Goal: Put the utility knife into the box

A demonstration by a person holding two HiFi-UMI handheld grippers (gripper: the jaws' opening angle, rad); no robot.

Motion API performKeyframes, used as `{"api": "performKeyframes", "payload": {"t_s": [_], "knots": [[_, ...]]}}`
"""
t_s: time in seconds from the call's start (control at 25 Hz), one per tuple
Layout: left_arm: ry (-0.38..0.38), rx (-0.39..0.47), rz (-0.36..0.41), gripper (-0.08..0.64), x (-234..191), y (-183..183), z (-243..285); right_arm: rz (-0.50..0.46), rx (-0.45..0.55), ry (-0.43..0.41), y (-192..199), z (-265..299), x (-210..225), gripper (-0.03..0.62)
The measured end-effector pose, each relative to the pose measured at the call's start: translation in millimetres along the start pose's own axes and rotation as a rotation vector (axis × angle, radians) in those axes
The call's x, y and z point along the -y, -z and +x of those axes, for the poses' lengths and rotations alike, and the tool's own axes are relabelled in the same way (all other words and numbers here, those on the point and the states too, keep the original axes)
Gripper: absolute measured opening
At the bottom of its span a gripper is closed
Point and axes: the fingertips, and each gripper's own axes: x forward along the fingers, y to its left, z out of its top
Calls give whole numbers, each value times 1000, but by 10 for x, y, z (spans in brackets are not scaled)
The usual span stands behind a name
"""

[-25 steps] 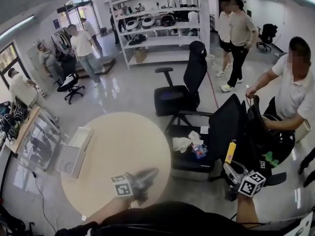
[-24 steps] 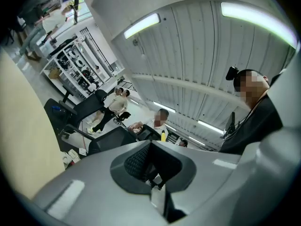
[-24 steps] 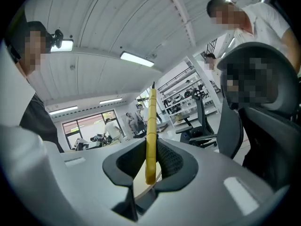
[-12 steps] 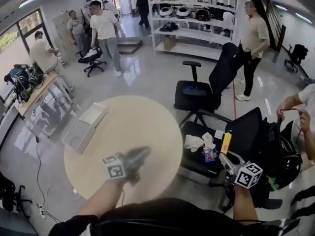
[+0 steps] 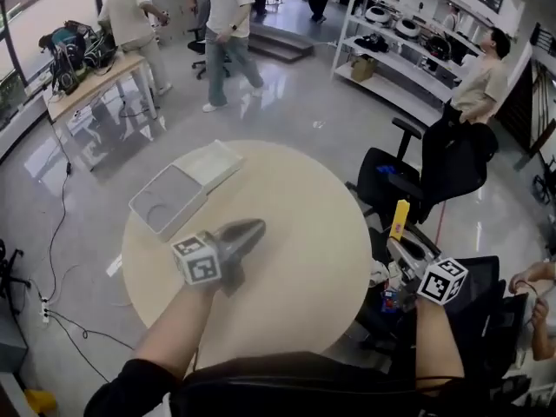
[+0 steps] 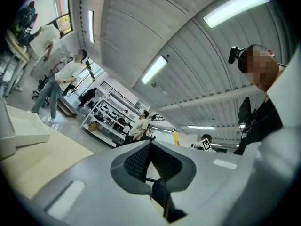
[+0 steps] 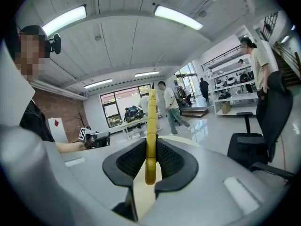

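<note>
In the head view, the right gripper (image 5: 402,246) pinches the yellow utility knife (image 5: 400,219) by its near end. Most of the knife sticks out ahead of the jaw tips, just off the edge of the round table (image 5: 304,268). With so much of it projecting from a narrow hold, a quick swing could make the knife pivot or slip. Its free end could also catch the box's rim on entry. The open box (image 5: 163,205) lies well to this claw's left, beyond the left gripper (image 5: 252,229).

In the left gripper view, the left gripper (image 6: 153,164) has its jaws pressed together, empty. The box (image 6: 19,131) sits far left of them.

In the right gripper view, the right gripper (image 7: 150,161) clamps the utility knife (image 7: 151,121) edge-on between its pads. The knife's body rises out past the tips.
</note>
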Motion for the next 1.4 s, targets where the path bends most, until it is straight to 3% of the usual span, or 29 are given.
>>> {"api": "performKeyframes", "payload": {"t_s": [0.36,0.84,1.08,1.4], "knots": [[-166,-13,49,-2,-1316,-488,-610,-104,-120,-165,-305,2228,-410,84],[-413,-120,281,-2,-2875,-867,-941,-147,-270,-275,110,4425,-670,84],[-476,-132,288,-2,-3564,-906,-1047,-164,-348,-306,421,5313,-742,84],[-499,-155,306,-2,-4198,-806,-946,-168,-416,-319,784,6226,-625,84]]}}
